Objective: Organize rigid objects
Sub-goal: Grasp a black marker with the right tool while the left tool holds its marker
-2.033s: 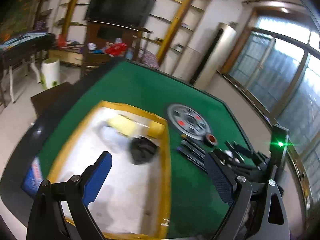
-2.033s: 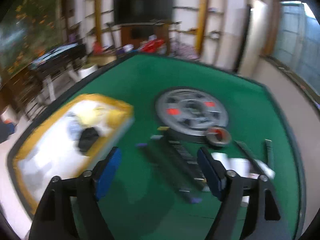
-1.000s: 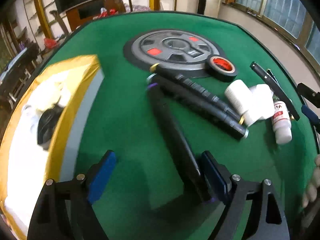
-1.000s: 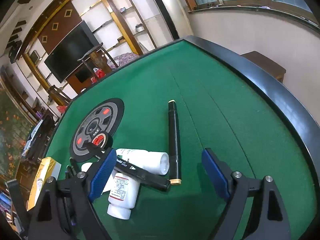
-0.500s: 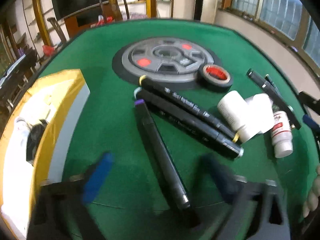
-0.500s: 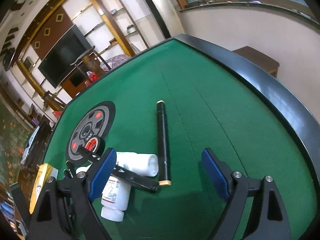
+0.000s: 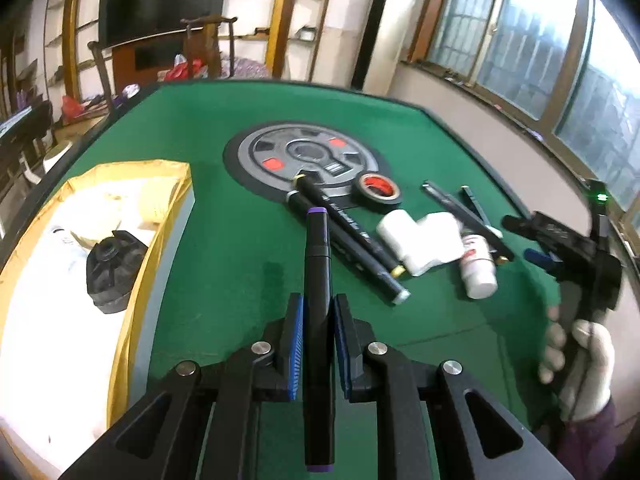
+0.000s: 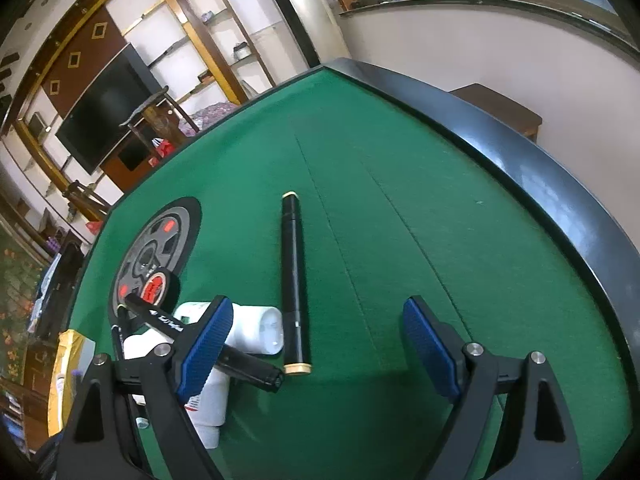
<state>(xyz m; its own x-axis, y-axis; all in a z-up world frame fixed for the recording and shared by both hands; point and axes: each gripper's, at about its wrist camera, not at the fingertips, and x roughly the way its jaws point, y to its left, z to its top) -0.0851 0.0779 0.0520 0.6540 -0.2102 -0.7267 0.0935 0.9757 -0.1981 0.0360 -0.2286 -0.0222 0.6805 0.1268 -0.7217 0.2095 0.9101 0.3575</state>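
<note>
My left fingers (image 7: pixel 316 316) are clamped on a black marker (image 7: pixel 318 276) with purple ends; it runs straight out between the blue pads (image 7: pixel 295 332), its far cap pointing toward the middle of the green bench (image 7: pixel 248 248) and its near end sticking back past my fingers. Just right of it two more black markers (image 7: pixel 352 236) lie side by side on the felt, slanting from the grey disc (image 7: pixel 304 152) at the bench centre down toward me. A roll of black tape (image 7: pixel 377 189) with a red core sits at the disc's right edge. Further right lie white bottles (image 7: pixel 420 240), touching each other, and a small bottle (image 7: pixel 478 266) with a red label. At the left a yellow-edged box (image 7: pixel 172 216) holds a black lump (image 7: pixel 114 272) and some pale things I cannot make out.

My right fingers (image 8: pixel 320 344) are spread wide and hold nothing. Between them, nearer the left pad, a black pen (image 8: pixel 292 280) with cream ends lies on the felt, pointing away from me. Left of it are the white bottles (image 8: pixel 256 328), another marker (image 8: pixel 200 340) across them, and the tape (image 8: pixel 160 286) by the disc (image 8: pixel 154 252)
</note>
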